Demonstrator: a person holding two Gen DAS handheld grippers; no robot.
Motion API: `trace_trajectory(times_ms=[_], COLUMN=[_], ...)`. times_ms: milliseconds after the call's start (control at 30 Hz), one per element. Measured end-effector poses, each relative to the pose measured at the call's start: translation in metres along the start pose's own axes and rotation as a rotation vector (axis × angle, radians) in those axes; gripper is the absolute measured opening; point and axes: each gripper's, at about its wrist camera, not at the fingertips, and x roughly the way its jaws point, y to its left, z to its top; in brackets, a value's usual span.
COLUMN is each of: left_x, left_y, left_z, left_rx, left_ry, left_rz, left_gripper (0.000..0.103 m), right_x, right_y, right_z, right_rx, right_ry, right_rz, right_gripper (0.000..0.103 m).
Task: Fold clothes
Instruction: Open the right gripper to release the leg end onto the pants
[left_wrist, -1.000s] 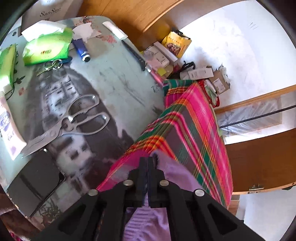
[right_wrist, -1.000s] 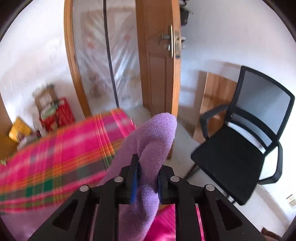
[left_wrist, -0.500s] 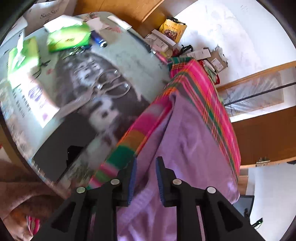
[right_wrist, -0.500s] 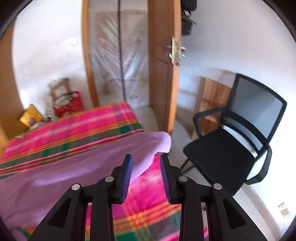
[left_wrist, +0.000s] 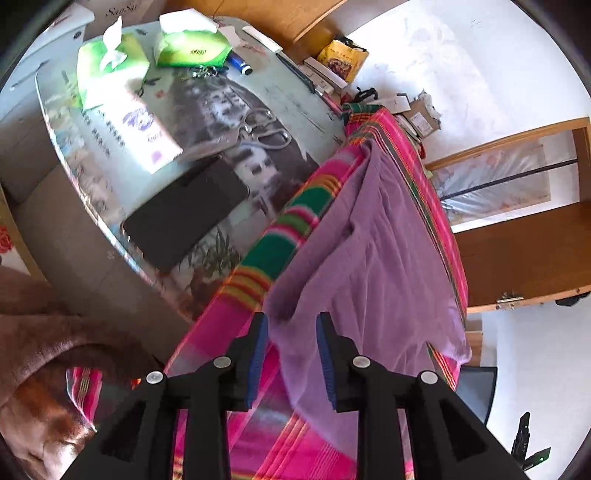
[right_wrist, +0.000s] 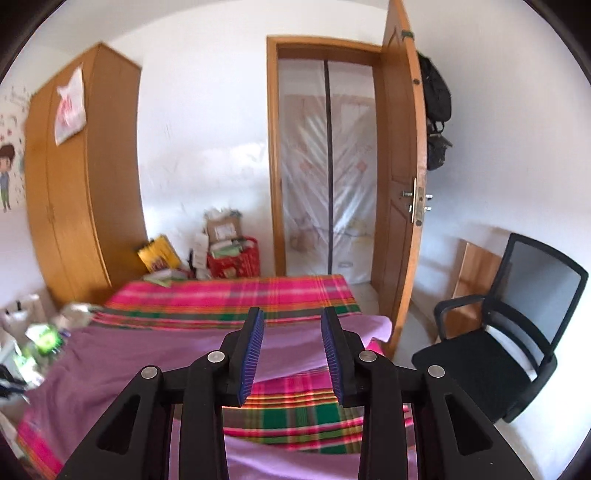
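Note:
A lilac garment (left_wrist: 373, 266) lies spread flat across the pink plaid bedspread (left_wrist: 291, 221). In the right wrist view the same garment (right_wrist: 159, 354) stretches across the bed, its far corner near the bed's right edge, and a second lilac layer (right_wrist: 295, 461) shows low between the arms. My left gripper (left_wrist: 291, 325) hovers open just above the garment's near edge, holding nothing. My right gripper (right_wrist: 291, 321) is raised above the cloth, open and empty.
Left of the bed stands a table (left_wrist: 288, 107) with tissue packs (left_wrist: 188, 46), scissors (left_wrist: 258, 129), a dark phone (left_wrist: 188, 214) and a booklet (left_wrist: 144, 122). A black office chair (right_wrist: 509, 332) stands right of the bed by the wooden door (right_wrist: 402, 184). Boxes (right_wrist: 225, 251) crowd the far wall.
Both grippers were shut on the lilac garment a second ago. They have let go and opened, and the cloth now lies spread on the bed. Both have drawn back and risen.

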Motion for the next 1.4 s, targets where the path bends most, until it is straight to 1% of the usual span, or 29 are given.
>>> trace_trajectory(times_ms=[33, 67, 100, 133, 233, 300, 333, 433, 500, 567, 700, 833, 933, 1000, 1033, 1100, 1133, 1167, 1200, 1233, 1267, 1300, 1333, 1400], left_x=[0.000, 0.001, 0.002, 0.004, 0.010, 0.013, 0.013, 0.012, 0.012, 0.013, 0.015, 0.018, 0.021, 0.023, 0.024, 0.027, 0.028, 0.029, 0.031, 0.033, 0.033, 0.031, 0.029, 0.026], left_y=[0.003, 0.005, 0.007, 0.009, 0.012, 0.015, 0.016, 0.019, 0.019, 0.019, 0.023, 0.020, 0.019, 0.019, 0.018, 0.015, 0.014, 0.013, 0.011, 0.009, 0.007, 0.004, 0.002, -0.004], left_z=[-0.005, -0.009, -0.011, -0.014, -0.024, -0.029, -0.030, -0.034, -0.036, -0.038, -0.035, -0.032, -0.029, -0.027, -0.026, -0.024, -0.024, -0.023, -0.022, -0.021, -0.020, -0.019, -0.017, -0.014], left_rx=[0.006, 0.006, 0.002, 0.001, 0.002, -0.005, -0.013, -0.037, -0.034, -0.037, -0.075, -0.073, -0.074, -0.084, -0.086, -0.087, -0.086, -0.087, -0.086, -0.083, -0.081, -0.080, -0.079, -0.077], left_ry=[0.005, 0.011, 0.018, 0.027, 0.058, 0.058, 0.053, 0.044, 0.049, 0.048, 0.032, 0.028, 0.025, 0.019, 0.016, 0.011, 0.010, 0.008, 0.011, 0.016, 0.015, 0.008, 0.001, -0.013], left_rz=[-0.005, -0.008, -0.009, -0.013, -0.033, -0.041, -0.045, -0.063, -0.075, -0.085, -0.113, -0.114, -0.123, -0.131, -0.132, -0.134, -0.131, -0.127, -0.121, -0.113, -0.112, -0.117, -0.122, -0.131], left_gripper=[0.028, 0.028, 0.028, 0.028, 0.028, 0.029, 0.029, 0.030, 0.031, 0.031, 0.031, 0.031, 0.031, 0.031, 0.031, 0.031, 0.031, 0.029, 0.028, 0.023, 0.014, 0.012, 0.009, 0.006], right_x=[-0.011, -0.016, -0.015, -0.010, 0.013, 0.026, 0.029, 0.028, 0.028, 0.025, 0.018, 0.011, 0.007, 0.006, 0.004, 0.000, -0.001, 0.000, 0.000, 0.002, 0.003, 0.005, 0.006, 0.004], right_y=[0.003, 0.007, 0.014, 0.023, 0.050, 0.070, 0.081, 0.124, 0.151, 0.170, 0.210, 0.250, 0.265, 0.271, 0.274, 0.276, 0.276, 0.277, 0.277, 0.275, 0.275, 0.275, 0.274, 0.269], right_z=[-0.001, -0.006, -0.015, -0.029, -0.076, -0.106, -0.118, -0.147, -0.165, -0.175, -0.193, -0.212, -0.223, -0.230, -0.234, -0.236, -0.235, -0.235, -0.235, -0.234, -0.234, -0.233, -0.230, -0.221], right_rx=[-0.012, -0.033, -0.059, -0.088, -0.155, -0.155, -0.169, -0.267, -0.330, -0.379, -0.476, -0.574, -0.633, -0.668, -0.700, -0.731, -0.734, -0.737, -0.745, -0.752, -0.751, -0.748, -0.742, -0.718], right_ry=[-0.016, -0.016, 0.013, 0.070, 0.236, 0.316, 0.338, 0.379, 0.403, 0.413, 0.431, 0.449, 0.443, 0.435, 0.421, 0.399, 0.395, 0.394, 0.392, 0.392, 0.392, 0.391, 0.385, 0.357], right_rz=[0.012, 0.045, 0.089, 0.125, 0.186, 0.298, 0.342, 0.462, 0.536, 0.581, 0.669, 0.757, 0.786, 0.774, 0.755, 0.756, 0.765, 0.767, 0.762, 0.755, 0.750, 0.742, 0.732, 0.725], right_gripper=[0.036, 0.042, 0.043, 0.043, 0.043, 0.043, 0.043, 0.043, 0.043, 0.043, 0.043, 0.043, 0.043, 0.043, 0.043, 0.042, 0.039, 0.033, 0.031, 0.030, 0.025, 0.019, 0.009, 0.008])
